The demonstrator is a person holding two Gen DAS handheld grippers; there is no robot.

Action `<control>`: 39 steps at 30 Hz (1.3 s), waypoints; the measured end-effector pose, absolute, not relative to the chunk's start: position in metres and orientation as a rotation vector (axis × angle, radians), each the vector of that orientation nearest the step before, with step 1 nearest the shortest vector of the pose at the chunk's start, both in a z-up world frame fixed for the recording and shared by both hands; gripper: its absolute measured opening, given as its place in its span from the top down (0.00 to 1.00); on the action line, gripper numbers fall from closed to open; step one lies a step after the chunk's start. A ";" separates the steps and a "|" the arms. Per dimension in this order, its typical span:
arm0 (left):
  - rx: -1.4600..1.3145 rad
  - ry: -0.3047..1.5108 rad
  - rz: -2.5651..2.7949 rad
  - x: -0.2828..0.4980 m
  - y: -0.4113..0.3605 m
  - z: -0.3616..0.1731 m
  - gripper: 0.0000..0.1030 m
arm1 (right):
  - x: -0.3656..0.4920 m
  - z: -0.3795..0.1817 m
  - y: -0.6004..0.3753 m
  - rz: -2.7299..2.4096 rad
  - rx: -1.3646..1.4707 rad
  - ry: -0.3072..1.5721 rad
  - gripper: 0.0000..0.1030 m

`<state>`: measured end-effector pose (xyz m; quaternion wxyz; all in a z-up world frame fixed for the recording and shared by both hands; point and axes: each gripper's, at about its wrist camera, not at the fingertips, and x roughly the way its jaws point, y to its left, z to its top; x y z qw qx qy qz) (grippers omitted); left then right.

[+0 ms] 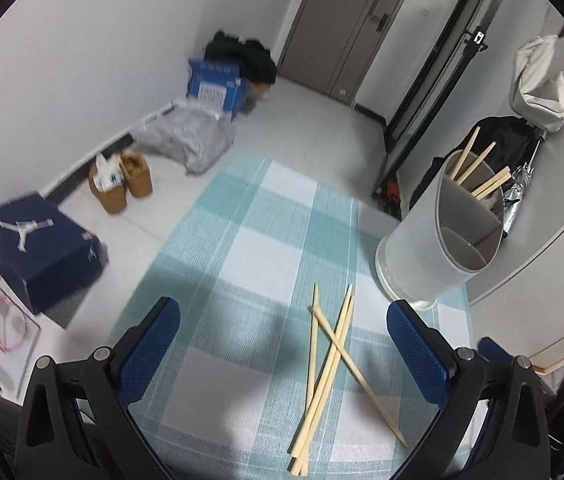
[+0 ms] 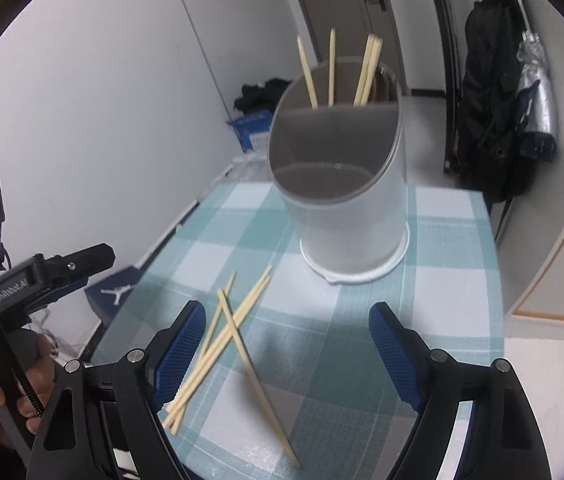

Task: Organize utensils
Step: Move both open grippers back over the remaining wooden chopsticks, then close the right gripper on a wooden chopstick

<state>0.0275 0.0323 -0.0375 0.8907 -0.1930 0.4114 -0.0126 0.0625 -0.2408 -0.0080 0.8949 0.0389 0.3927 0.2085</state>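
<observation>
Several loose wooden chopsticks [image 1: 327,372] lie crossed on the teal checked tablecloth [image 1: 242,264]; they also show in the right wrist view [image 2: 226,332]. A white divided utensil holder [image 1: 437,236] stands at the far right of the cloth with several chopsticks [image 1: 477,168] in its back compartment; its front compartment looks empty. The holder [image 2: 345,200] also shows ahead in the right wrist view. My left gripper [image 1: 283,334] is open and empty above the cloth, left of the pile. My right gripper [image 2: 285,340] is open and empty just above the pile.
The left gripper's body [image 2: 42,276] and the hand holding it are at the right view's left edge. On the floor are a navy shoe box [image 1: 38,244], brown boots [image 1: 122,184], a plastic bag [image 1: 190,140] and a blue box [image 1: 214,84]. A black backpack [image 2: 493,92] hangs right.
</observation>
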 end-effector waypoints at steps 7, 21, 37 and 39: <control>-0.434 0.941 -0.011 0.039 0.039 -0.052 0.01 | 0.082 -0.034 -0.225 0.435 0.056 0.916 0.21; -0.509 1.010 0.059 0.053 0.068 -0.062 0.01 | 0.106 -0.061 -0.164 0.599 -0.049 1.029 0.53; -0.664 1.022 0.080 0.060 0.101 -0.068 0.01 | 0.137 -0.077 -0.107 0.635 -0.241 1.088 0.80; -0.673 1.019 0.078 0.060 0.103 -0.067 0.01 | 0.137 -0.077 -0.103 0.624 -0.266 1.104 0.86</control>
